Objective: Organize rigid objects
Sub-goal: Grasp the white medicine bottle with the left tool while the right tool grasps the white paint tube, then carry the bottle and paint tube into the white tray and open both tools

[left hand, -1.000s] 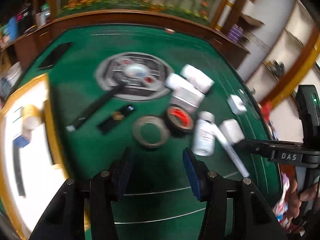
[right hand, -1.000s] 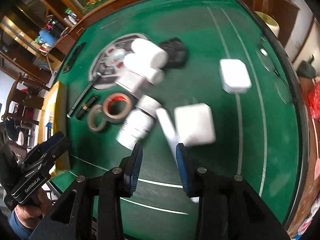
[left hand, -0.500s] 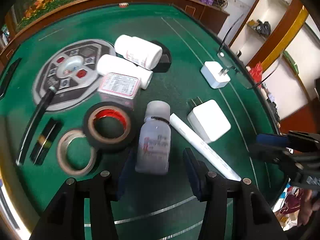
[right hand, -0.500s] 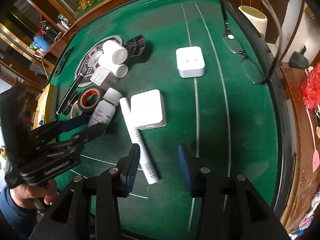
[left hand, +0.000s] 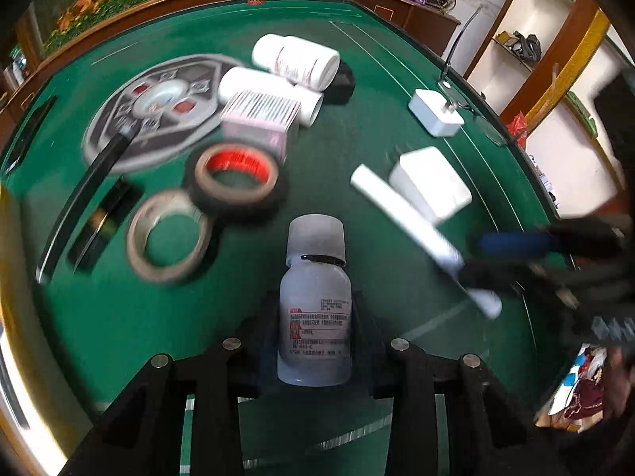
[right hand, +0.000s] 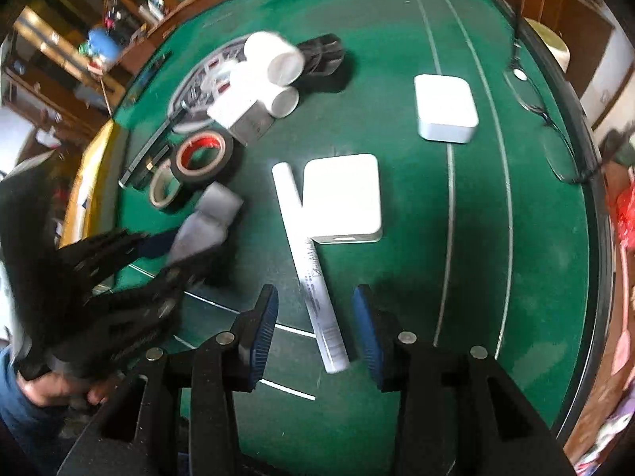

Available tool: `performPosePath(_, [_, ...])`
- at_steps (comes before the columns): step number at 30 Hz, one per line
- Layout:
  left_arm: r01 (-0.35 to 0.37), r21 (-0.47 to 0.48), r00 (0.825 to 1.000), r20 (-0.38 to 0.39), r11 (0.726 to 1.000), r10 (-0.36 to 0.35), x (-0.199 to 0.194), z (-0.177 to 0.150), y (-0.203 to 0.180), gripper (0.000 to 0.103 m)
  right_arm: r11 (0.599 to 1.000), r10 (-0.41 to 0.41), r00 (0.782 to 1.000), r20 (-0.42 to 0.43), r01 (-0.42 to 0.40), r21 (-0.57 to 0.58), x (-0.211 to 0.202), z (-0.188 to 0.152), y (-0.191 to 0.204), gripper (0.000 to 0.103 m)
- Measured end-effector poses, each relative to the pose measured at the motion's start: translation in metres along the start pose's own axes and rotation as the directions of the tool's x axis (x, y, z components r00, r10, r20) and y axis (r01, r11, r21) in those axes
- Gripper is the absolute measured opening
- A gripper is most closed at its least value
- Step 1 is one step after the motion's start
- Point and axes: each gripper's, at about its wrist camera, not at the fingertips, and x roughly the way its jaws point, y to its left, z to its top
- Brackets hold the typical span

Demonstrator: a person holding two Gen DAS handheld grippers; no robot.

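Bottle [left hand: 315, 309] now between jaws — tube [right hand: 309, 265] too

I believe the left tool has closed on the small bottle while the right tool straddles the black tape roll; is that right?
Not quite. The right tool straddles the white tube, not the black tape roll, as the right wrist view shows. The left tool has indeed just closed on the small bottle.

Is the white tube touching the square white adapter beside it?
Touching. In the right wrist view the tube lies flush along the adapter's left edge with no green felt between them.
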Motion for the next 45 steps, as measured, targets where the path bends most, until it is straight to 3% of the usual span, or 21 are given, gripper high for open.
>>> performPosePath(5, [0.006, -0.026, 1.000, 0.021, 1.000, -0.005, -0.016, -0.021, 0.013, 0.035, 0.997, -0.047, 0.999, -0.022, 0.046, -0.064, 0.017, 0.005, 0.019, 0.036])
performPosePath(8, [0.011, -0.039, 0.998, 0.061, 0.999, -0.008, -0.030, -0.027, 0.022, 0.035, 0.986, -0.128, 0.992, -0.017, 0.126, -0.107, 0.025, 0.006, 0.029, 0.015])
performPosePath(9, [0.018, -0.047, 0.997, 0.071, 0.999, -0.014, -0.033, -0.027, 0.024, 0.035, 0.987, -0.122, 0.992, -0.019, 0.119, -0.110, 0.026, 0.006, 0.031, 0.014])
performPosePath(16, [0.034, -0.079, 0.991, 0.131, 0.996, -0.023, -0.053, -0.027, 0.034, 0.036, 0.996, 0.019, 1.000, 0.000, -0.019, -0.088, 0.017, 0.003, 0.045, 0.014])
performPosePath(22, [0.035, -0.140, 0.982, 0.187, 0.990, -0.008, -0.073, -0.028, 0.052, 0.036, 0.985, 0.143, 0.988, 0.056, -0.136, -0.108, -0.003, 0.005, 0.071, 0.014])
performPosePath(28, [0.027, -0.216, 0.970, 0.243, 0.976, 0.027, -0.098, -0.036, 0.081, 0.036, 0.971, 0.185, 0.980, 0.070, -0.171, -0.167, -0.013, 0.017, 0.106, 0.014])
performPosePath(36, [-0.002, -0.401, 0.949, 0.287, 0.916, 0.128, -0.134, -0.065, 0.149, 0.036, 0.927, 0.234, 0.972, 0.003, -0.222, -0.303, -0.013, 0.035, 0.181, 0.014])
performPosePath(40, [-0.027, -0.497, 0.950, 0.257, 0.867, 0.177, -0.136, -0.083, 0.182, 0.036, 0.893, 0.246, 0.967, -0.068, -0.253, -0.372, 0.000, 0.040, 0.231, 0.014])
performPosePath(45, [-0.035, -0.577, 0.960, 0.206, 0.816, 0.187, -0.127, -0.104, 0.213, 0.036, 0.882, 0.239, 0.960, -0.144, -0.277, -0.382, 0.028, 0.047, 0.274, 0.014])
